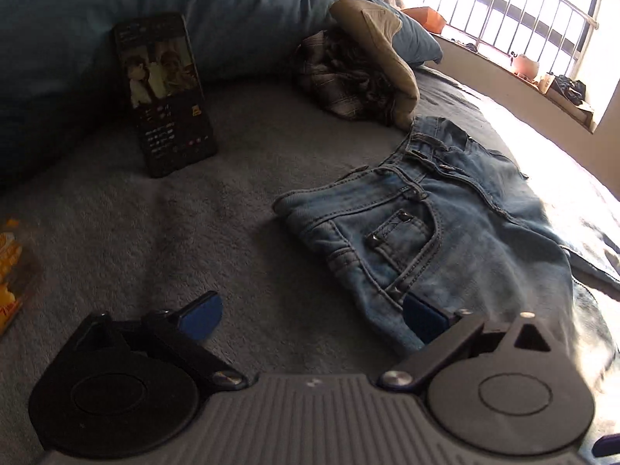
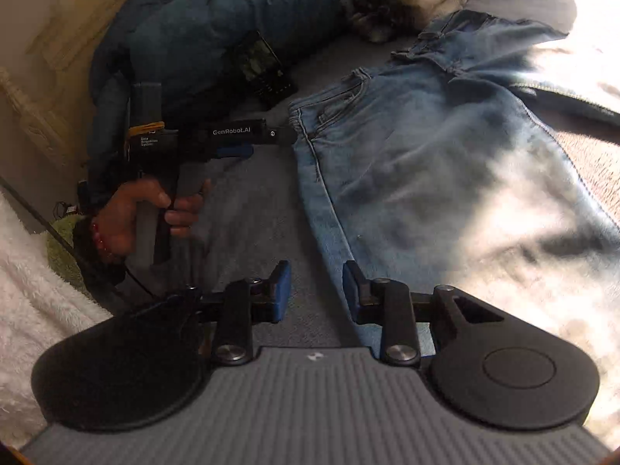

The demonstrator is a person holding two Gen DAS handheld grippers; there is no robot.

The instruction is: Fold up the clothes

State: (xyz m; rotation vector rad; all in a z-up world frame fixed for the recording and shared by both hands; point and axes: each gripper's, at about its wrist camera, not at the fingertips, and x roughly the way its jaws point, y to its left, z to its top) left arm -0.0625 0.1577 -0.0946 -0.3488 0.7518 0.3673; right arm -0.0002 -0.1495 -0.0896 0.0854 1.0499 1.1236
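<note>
Light blue jeans (image 1: 445, 232) lie spread flat on the grey blanket, waistband toward the pillows. My left gripper (image 1: 312, 317) hovers low at their pocket side, wide open and holding nothing; its right fingertip (image 1: 422, 319) sits over the denim edge. In the right wrist view the jeans (image 2: 426, 155) run from the top toward the lower right. My right gripper (image 2: 317, 290) is open with a moderate gap. The jeans' left edge passes under its right finger (image 2: 350, 288). A hand (image 2: 151, 209) holds the left gripper (image 2: 271, 141) close to the waistband corner.
A phone (image 1: 162, 97) leans against a blue pillow (image 1: 193, 7). Crumpled clothes (image 1: 348, 73) lie beyond the waistband. A yellow packet (image 1: 9, 271) is at the left edge. A barred window (image 1: 523, 11) and a cluttered sill are far right. White fleece (image 2: 23, 310) is at the left.
</note>
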